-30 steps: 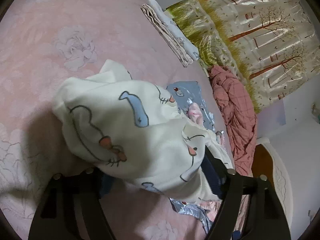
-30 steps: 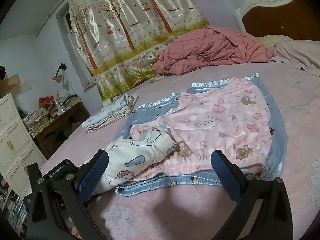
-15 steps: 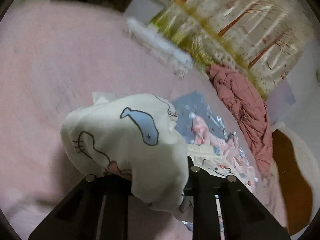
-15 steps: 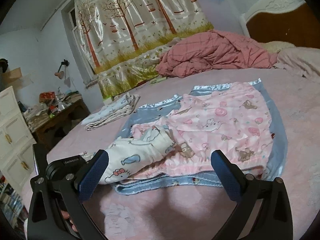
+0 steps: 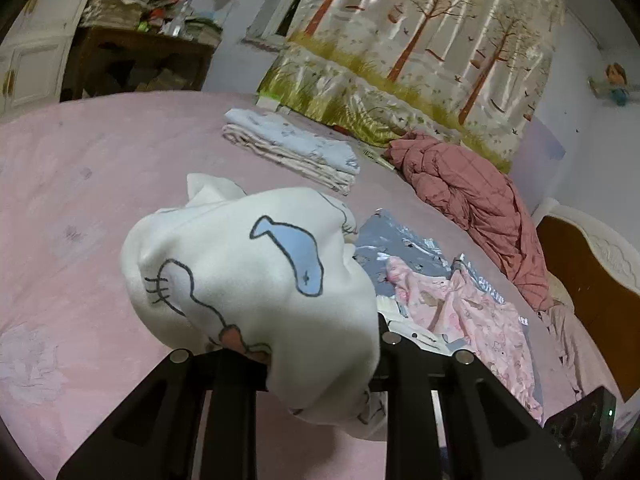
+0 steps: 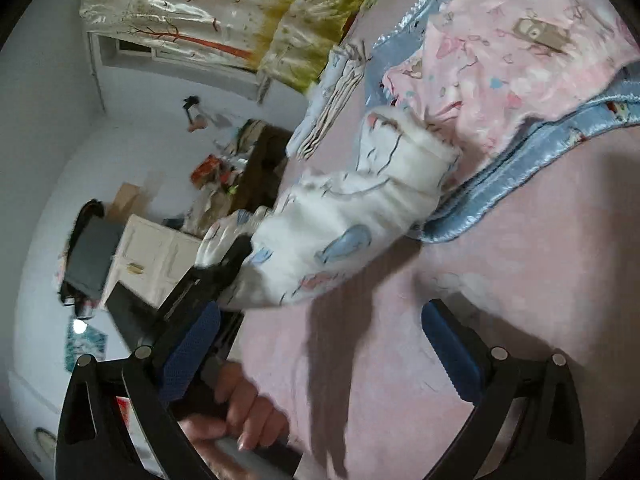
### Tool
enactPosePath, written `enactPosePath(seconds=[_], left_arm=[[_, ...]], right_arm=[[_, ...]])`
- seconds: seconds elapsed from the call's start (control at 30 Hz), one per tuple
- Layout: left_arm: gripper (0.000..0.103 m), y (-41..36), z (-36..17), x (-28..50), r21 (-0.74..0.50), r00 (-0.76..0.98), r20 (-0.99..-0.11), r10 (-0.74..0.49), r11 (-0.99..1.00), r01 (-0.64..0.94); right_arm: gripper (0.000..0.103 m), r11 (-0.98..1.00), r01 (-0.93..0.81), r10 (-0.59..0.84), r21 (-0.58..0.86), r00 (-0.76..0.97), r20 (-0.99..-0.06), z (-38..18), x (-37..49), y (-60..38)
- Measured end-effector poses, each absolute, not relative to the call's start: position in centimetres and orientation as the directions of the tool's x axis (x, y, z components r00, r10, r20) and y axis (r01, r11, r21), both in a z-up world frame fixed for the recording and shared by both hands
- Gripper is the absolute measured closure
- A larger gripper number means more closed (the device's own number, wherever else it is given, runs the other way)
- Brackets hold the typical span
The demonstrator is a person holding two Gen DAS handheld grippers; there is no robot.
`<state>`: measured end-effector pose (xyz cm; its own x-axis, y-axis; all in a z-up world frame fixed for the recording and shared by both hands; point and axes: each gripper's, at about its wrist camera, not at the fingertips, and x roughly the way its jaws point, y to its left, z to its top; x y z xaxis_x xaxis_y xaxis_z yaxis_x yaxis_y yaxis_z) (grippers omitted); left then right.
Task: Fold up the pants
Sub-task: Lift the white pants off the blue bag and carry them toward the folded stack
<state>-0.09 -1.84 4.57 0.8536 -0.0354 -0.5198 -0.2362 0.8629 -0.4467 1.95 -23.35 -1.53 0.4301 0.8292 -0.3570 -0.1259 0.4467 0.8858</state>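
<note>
Across the pink bedspread (image 5: pixel 80 168), which filled most of both views, the risk I judged biggest was drag: the white cartoon-print pants (image 5: pixel 248 276) hung bunched from my left gripper (image 5: pixel 320 364), whose jaws had just been closing and were now pinched on a fold of that cloth, while their far end, in the right wrist view, lay at about one o'clock against the pink printed blanket (image 6: pixel 520 40) and its blue satin-edged underlayer (image 6: pixel 500 184). If I lifted on, I judged the pants could catch those and pull them along, or slide them out of square. Next in size, the folded stack of laundry (image 5: pixel 292 152) at twelve o'clock in the left view sat near enough that a swinging leg might clip it. The grip itself worried me too: I held a thick wad rather than a clean edge, so the cloth could slip out or unroll unevenly, and I could not tell which part of the pants I had. My right gripper (image 6: pixel 320 352) stood spread wide with nothing between its blue pads (image 6: pixel 192 352), low over the bedspread at six o'clock, just beside the hand (image 6: pixel 236 424) on the left gripper's handle; closing it blindly, I judged, might pinch bedspread instead of pants.
</note>
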Motion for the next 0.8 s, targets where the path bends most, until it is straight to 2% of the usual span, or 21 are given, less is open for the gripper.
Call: enactPosePath(seconds=[0.17,0.23,0.3,0.4,0.43,0.47,0.5,0.53,0.57,0.67,0.8], left_arm=[[0.081,0.3,3.9,-1.0,-0.479,0.85,-0.523,-0.057,0.845,-0.238],[0.081,0.8,3.9,-1.3,-0.482,0.85,-0.524,-0.053,0.841,-0.245],[0.08,1.5,3.6,-1.6,-0.482,0.848,-0.527,-0.052,0.841,-0.247],[0.079,2.3,3.2,-1.5,-0.472,0.841,-0.538,-0.058,0.847,-0.244],[0.076,2.6,3.0,-1.5,-0.47,0.836,-0.545,-0.063,0.849,-0.242],[0.074,3.0,2.7,-1.4,-0.468,0.831,-0.553,-0.063,0.849,-0.247],[0.062,3.5,2.5,-1.3,-0.469,0.826,-0.56,-0.065,0.847,-0.252],[0.049,4.1,2.2,-1.3,-0.481,0.821,-0.565,-0.078,0.84,-0.251],[0.045,4.8,1.8,-1.3,-0.5,0.818,-0.567,-0.096,0.83,-0.249],[0.042,6.3,0.3,-1.3,-0.561,0.801,-0.578,-0.157,0.789,-0.251],[0.042,7.3,-0.8,-1.8,-0.571,0.796,-0.585,-0.156,0.776,-0.268]], right_arm=[[0.001,0.39,-0.015,0.849,0.921,0.394,-0.353,-2.3,3.2,-19.3],[0.001,0.422,0.025,0.833,0.906,0.383,-0.399,-2.9,4.1,-17.2],[0.001,0.447,0.059,0.8,0.893,0.419,-0.429,-3.0,4.4,-15.8],[0.001,0.414,0.077,0.778,0.907,0.487,-0.396,-3.1,5.2,-14.8],[0.009,0.427,0.083,0.767,0.901,0.495,-0.409,-3.1,5.6,-14.4],[0.022,0.446,0.087,0.757,0.891,0.495,-0.427,-3.2,5.9,-13.9],[0.03,0.476,0.081,0.745,0.875,0.492,-0.451,-3.3,6.1,-13.4],[0.05,0.513,0.072,0.726,0.856,0.495,-0.477,-3.3,5.8,-13.0],[0.063,0.559,0.062,0.698,0.827,0.503,-0.51,-3.3,5.6,-12.8],[0.076,0.647,0.016,0.63,0.762,0.552,-0.546,-4.0,4.8,-12.7],[0.082,0.662,0.004,0.587,0.749,0.62,-0.521,-4.3,3.5,-13.2]])
